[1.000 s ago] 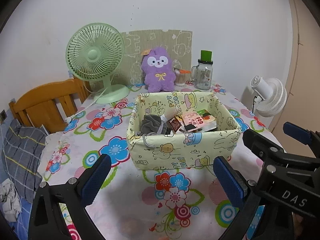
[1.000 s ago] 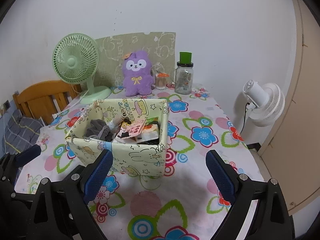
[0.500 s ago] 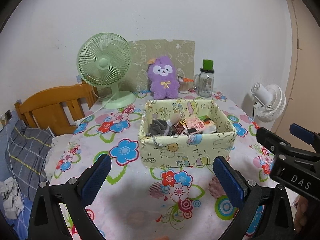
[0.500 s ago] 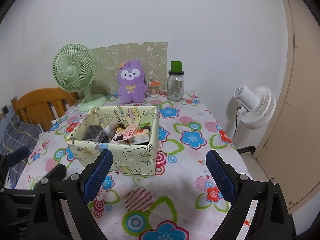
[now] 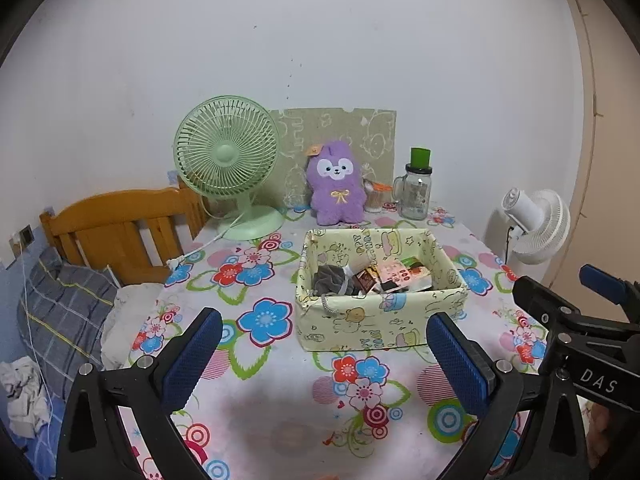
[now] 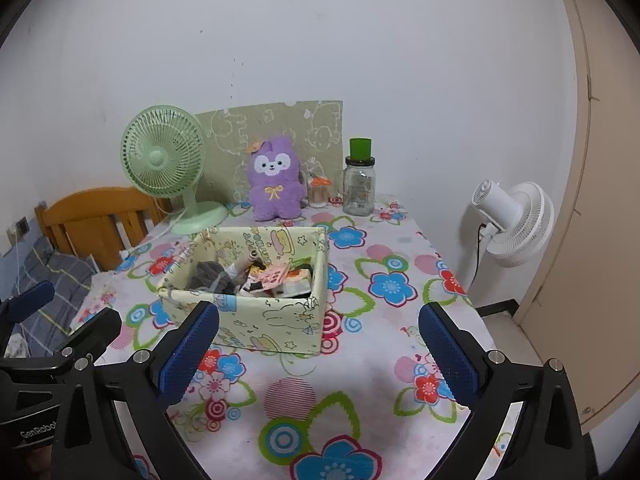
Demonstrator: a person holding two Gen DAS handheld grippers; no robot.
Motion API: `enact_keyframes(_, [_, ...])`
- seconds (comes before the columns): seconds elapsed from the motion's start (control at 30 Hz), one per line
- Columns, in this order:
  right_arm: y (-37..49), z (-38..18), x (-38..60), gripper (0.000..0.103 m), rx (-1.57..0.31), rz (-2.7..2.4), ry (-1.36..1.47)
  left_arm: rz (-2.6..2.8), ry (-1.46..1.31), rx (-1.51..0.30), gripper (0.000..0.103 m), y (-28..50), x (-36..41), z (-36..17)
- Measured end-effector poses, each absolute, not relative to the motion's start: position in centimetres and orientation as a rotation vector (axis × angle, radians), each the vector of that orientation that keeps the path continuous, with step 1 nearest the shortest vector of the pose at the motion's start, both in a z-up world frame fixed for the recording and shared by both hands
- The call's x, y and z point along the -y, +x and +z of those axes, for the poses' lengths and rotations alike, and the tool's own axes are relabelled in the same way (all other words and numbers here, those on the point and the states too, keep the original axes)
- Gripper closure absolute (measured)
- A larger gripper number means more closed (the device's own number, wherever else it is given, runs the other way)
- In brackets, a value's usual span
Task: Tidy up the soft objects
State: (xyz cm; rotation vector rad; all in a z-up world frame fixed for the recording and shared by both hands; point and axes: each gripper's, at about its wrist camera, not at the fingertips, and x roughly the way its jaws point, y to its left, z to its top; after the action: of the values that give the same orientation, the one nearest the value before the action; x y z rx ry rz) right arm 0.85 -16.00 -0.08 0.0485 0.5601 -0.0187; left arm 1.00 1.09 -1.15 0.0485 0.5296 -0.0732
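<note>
A pale yellow fabric box (image 5: 380, 326) (image 6: 276, 320) with cartoon prints stands on the flowered tablecloth. It holds a grey soft item (image 5: 330, 278) (image 6: 210, 276) and several small packets. A purple plush toy (image 5: 338, 190) (image 6: 274, 180) sits upright at the back of the table. My left gripper (image 5: 324, 356) is open and empty, well short of the box. My right gripper (image 6: 318, 350) is open and empty, in front of the box. The right gripper shows in the left wrist view (image 5: 576, 320), and the left gripper in the right wrist view (image 6: 56, 332).
A green desk fan (image 5: 228, 164) stands at the back left with its cord on the table. A glass jar with a green lid (image 5: 416, 192) stands at the back right. A white fan (image 6: 512, 224) stands beside the table. A wooden bed frame (image 5: 116, 228) is left.
Both grippers have pulled back and up from the box, which now looks smaller and farther. Both stay open and empty.
</note>
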Motion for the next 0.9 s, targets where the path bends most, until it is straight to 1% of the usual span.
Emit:
enact_keyframes(0.23, [0.0, 0.8, 16.0, 0.002, -0.529, -0.041, 0.045, -0.085, 0.03, -0.513, 0.0, 0.4, -1.2, -0.6])
enact_keyframes(0.9, [-0.4, 1.3, 16.5, 0.002, -0.515, -0.044, 0.06, -0.104, 0.024, -0.483, 0.0, -0.4, -0.8, 0.2])
